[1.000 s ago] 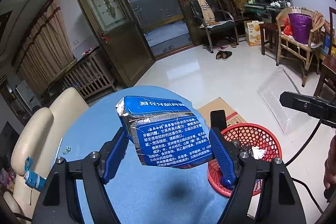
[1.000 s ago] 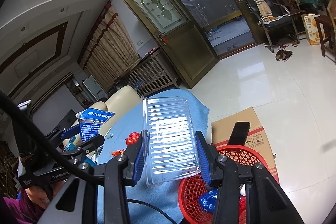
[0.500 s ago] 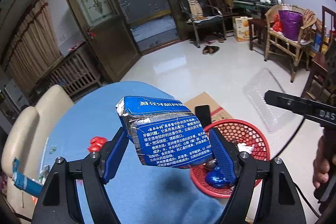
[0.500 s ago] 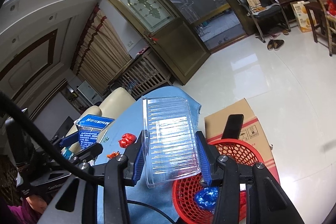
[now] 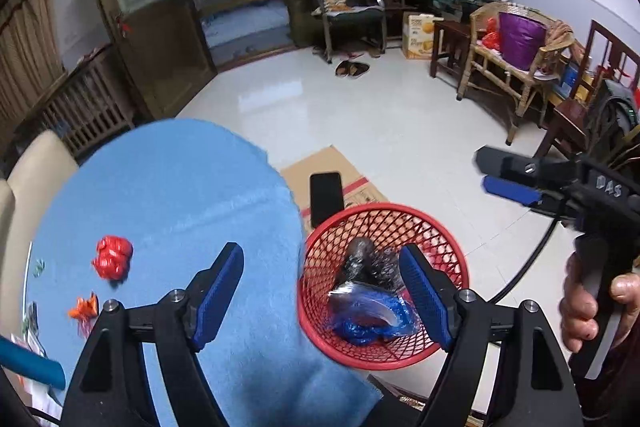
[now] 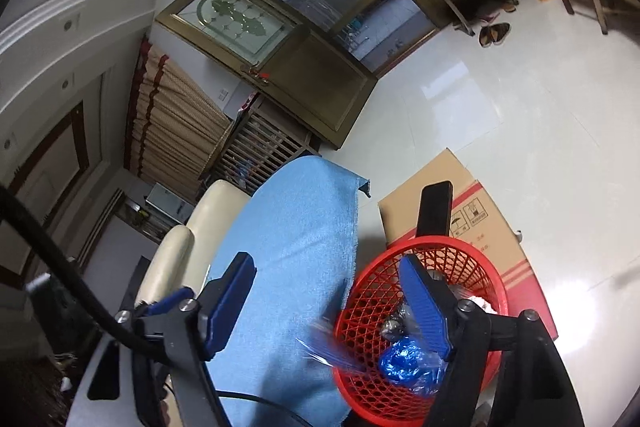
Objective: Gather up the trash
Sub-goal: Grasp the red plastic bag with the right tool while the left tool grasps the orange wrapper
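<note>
Grippers first: the left gripper (image 5: 320, 291) stands wide and empty, the right gripper (image 6: 328, 301) has jaws opening with nothing between them. Beyond, a red crumpled wrapper (image 5: 112, 257) lies on the blue tablecloth (image 5: 180, 187) (light, soft, pinch anywhere). Open cloth surrounds it; the red mesh basket (image 5: 384, 215) waits past the table edge.

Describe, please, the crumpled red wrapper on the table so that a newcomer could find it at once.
Start at the round table with the blue cloth, left of the red basket. Near the cloth's left edge lies the red wrapper, a glossy crumpled ball. It is larger and rounder than the flat orange scrap just below it in the left wrist view.
</note>
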### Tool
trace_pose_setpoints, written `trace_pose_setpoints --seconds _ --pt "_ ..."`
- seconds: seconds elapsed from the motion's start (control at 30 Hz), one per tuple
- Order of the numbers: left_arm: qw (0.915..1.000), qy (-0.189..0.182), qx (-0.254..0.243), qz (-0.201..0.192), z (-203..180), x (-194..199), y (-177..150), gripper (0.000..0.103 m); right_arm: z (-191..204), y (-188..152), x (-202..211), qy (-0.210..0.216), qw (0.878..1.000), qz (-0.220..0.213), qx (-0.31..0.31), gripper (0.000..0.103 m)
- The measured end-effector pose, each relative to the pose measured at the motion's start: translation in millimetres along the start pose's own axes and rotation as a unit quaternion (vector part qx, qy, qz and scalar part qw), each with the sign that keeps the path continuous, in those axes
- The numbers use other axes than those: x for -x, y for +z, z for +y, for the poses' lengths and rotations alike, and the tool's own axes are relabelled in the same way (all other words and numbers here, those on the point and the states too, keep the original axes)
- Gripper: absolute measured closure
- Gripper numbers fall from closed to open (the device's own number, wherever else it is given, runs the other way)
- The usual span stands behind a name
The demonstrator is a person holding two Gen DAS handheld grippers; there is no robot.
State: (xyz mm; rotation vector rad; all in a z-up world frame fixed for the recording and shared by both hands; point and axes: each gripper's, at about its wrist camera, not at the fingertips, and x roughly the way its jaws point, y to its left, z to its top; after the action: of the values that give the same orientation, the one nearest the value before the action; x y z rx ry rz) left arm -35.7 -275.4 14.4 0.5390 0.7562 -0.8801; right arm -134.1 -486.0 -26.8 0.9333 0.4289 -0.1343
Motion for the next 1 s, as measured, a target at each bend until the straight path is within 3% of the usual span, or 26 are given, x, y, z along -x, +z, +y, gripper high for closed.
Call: trace_pose_setpoints --seconds 0.23,0.43,0.53,0.73,0.87,1.0 --pt "0.9987 0.045 0.012 0.020 35 -4 -32 0.023 2 -2 0 -0.005 1.000 -0.002 0.013 0.025" --pt "0.9921 0.103 0.056 0.043 89 0 -77 0.023 10 -11 -20 -0.008 0.999 0.028 0.018 0.025" --pt "0.9848 0.134 0.098 0.052 129 7 -104 0.023 19 -19 -36 -0.014 0.998 0.052 0.028 0.025" --pt "0.9623 0.191 0.181 0.068 209 20 -157 0.023 53 -33 -75 -0.012 0.994 0.094 0.057 0.025" --pt "0.9502 0.208 0.223 0.066 249 29 -180 0.023 98 -43 -122 -0.006 0.986 0.133 0.103 0.025" --pt "0.9432 0.211 0.249 0.062 279 30 -196 0.023 140 -56 -176 0.006 0.976 0.171 0.138 0.025"
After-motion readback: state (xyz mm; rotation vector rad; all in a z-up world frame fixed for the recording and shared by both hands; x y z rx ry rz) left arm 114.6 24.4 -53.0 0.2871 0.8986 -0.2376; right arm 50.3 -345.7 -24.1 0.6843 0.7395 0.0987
